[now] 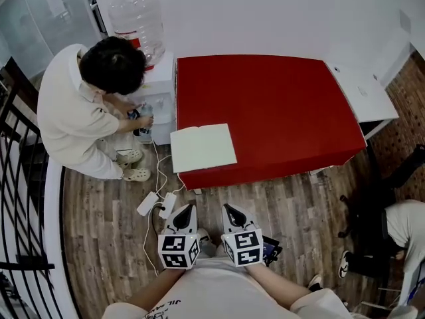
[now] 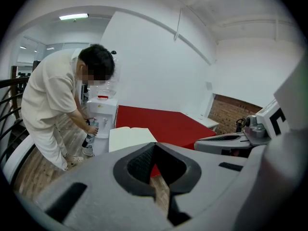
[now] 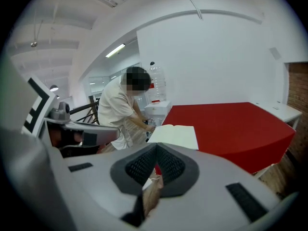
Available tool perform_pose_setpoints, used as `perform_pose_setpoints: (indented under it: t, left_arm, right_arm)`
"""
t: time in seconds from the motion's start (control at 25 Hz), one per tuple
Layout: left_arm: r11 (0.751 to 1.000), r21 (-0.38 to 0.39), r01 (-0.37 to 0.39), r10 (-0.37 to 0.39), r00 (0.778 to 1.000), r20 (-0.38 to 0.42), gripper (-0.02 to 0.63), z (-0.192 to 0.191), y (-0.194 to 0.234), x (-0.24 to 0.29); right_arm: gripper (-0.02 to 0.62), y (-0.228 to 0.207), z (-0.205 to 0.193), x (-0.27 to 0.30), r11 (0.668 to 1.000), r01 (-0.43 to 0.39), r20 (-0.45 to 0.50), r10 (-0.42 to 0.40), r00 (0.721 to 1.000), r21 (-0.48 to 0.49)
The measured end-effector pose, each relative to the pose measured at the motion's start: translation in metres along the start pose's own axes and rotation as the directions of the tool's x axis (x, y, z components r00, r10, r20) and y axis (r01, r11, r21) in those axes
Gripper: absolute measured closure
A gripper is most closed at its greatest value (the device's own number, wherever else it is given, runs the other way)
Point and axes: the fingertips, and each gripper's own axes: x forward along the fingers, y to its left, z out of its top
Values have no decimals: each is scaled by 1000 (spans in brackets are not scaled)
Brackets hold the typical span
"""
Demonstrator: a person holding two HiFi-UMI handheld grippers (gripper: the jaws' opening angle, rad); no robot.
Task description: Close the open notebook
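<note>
The open notebook lies with blank pale pages up on the near left corner of the red table, slightly over its edge. It also shows in the left gripper view as the notebook and in the right gripper view as the notebook. My left gripper and right gripper hang side by side over the wooden floor, short of the table's front edge. Both point toward the notebook. The left gripper is shut and holds nothing. The right gripper is likewise shut and holds nothing.
A person bends at a white water dispenser left of the table. A power strip with cables lies on the floor before my left gripper. A white cabinet adjoins the table's right end. Black railing runs along the left.
</note>
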Motion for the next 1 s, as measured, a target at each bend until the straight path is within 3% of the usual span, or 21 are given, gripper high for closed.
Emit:
perform_pose_setpoints:
  t: [0.2, 0.8, 1.0]
  left_arm:
    - [1000, 2, 19, -19, 1000, -15, 600, 13, 0, 20]
    - [996, -64, -60, 59, 998, -20, 600, 34, 8, 66]
    - [997, -25, -78, 77, 997, -30, 600, 33, 15, 79]
  right_arm:
    - [589, -12, 14, 14, 1000, 5, -11, -5, 1000, 5]
    - [589, -48, 41, 52, 997, -65, -27, 64, 998, -48]
    - [589, -56, 39, 65, 997, -65, -46, 63, 997, -46]
